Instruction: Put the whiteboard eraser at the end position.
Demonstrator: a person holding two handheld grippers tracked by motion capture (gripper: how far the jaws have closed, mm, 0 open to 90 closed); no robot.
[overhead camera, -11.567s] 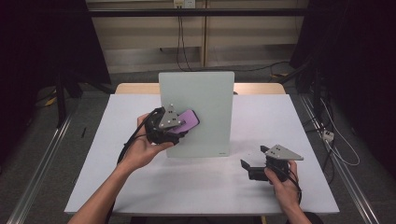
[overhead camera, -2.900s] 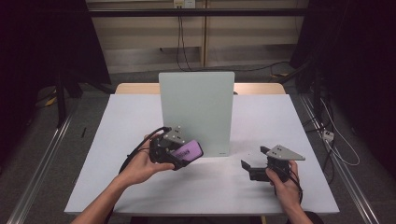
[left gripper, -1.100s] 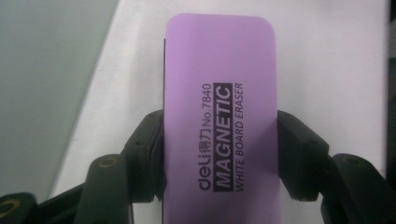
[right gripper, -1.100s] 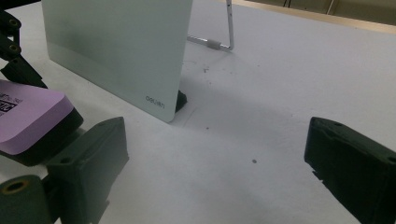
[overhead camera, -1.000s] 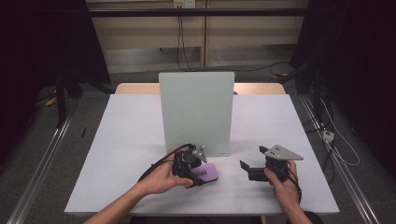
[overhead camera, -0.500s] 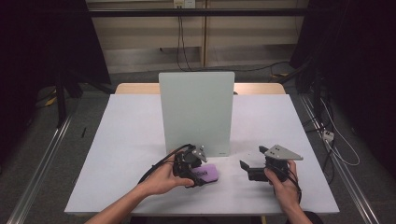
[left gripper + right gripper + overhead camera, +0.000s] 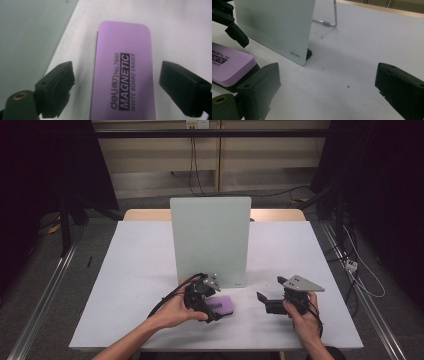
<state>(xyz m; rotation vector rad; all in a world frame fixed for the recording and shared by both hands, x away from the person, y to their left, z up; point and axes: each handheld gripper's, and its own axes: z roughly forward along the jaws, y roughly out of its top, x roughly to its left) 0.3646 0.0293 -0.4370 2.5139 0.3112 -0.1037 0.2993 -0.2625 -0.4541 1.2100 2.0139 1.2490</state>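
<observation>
My left gripper (image 7: pixel 212 307) has its jaws spread apart, having just been opening, and the purple whiteboard eraser (image 7: pixel 123 72) lies between them with a clear gap of table on either side, so the pads press on nothing. In the left gripper view I read the eraser's black lettering running lengthwise along its purple top, and its dark felt underside shows as a thin edge on one side. From the high view I see the eraser (image 7: pixel 222 305) flat on the white table (image 7: pixel 140 270), just in front of the lower edge of the upright pale-green whiteboard (image 7: pixel 210 240), near it but not touching. My left hand (image 7: pixel 175 312) wraps the gripper body from behind, its cable looping off to the side. My right gripper (image 7: pixel 264 301) sits well apart from the eraser, low to the table and held in my right hand (image 7: pixel 302 317), with its jaws released and wide, nothing between them but bare tabletop. Through the right gripper view I see the whiteboard (image 7: pixel 274 27) on its wire stand (image 7: pixel 329 17), one end of the eraser (image 7: pixel 230 67) and a jaw of the left gripper beyond it.
</observation>
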